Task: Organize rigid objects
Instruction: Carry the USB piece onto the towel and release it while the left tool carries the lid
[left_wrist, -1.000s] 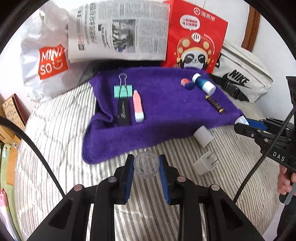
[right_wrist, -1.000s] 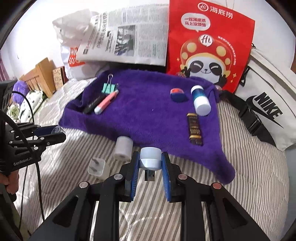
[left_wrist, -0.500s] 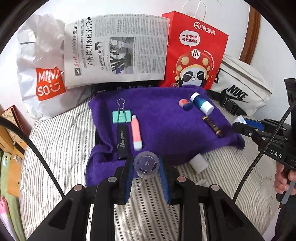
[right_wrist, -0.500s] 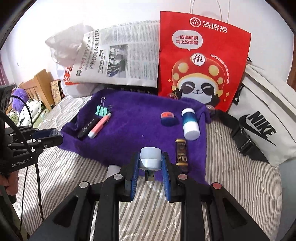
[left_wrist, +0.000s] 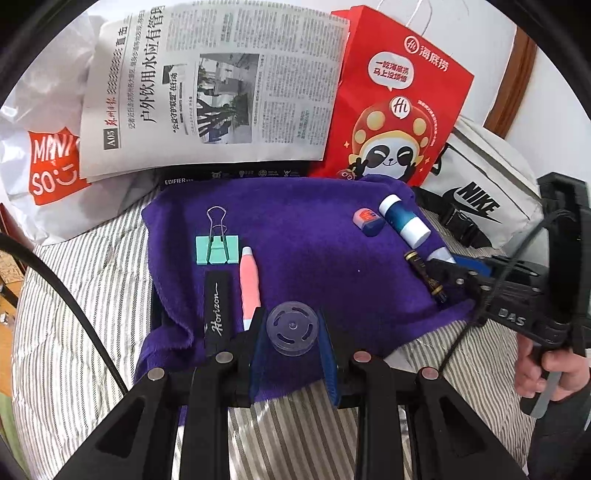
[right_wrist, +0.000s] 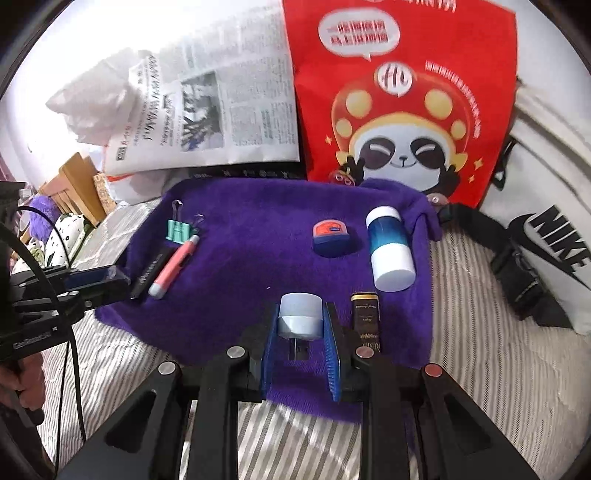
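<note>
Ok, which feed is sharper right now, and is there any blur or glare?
Left wrist view: crisp, newspaper print legible, fisheye bending at edges. Right wrist view: motion-smeared, red bag lettering unreadable, white wall behind washed out; purple towel evenly lit in both.

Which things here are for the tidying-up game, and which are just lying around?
For the job: clear spool, pale USB plug, green binder clip, pink pen, glue stick, purple towel.

Lying about: newspaper, red panda bag, Nike bag.

Binder clip left, eraser right, on towel.
</note>
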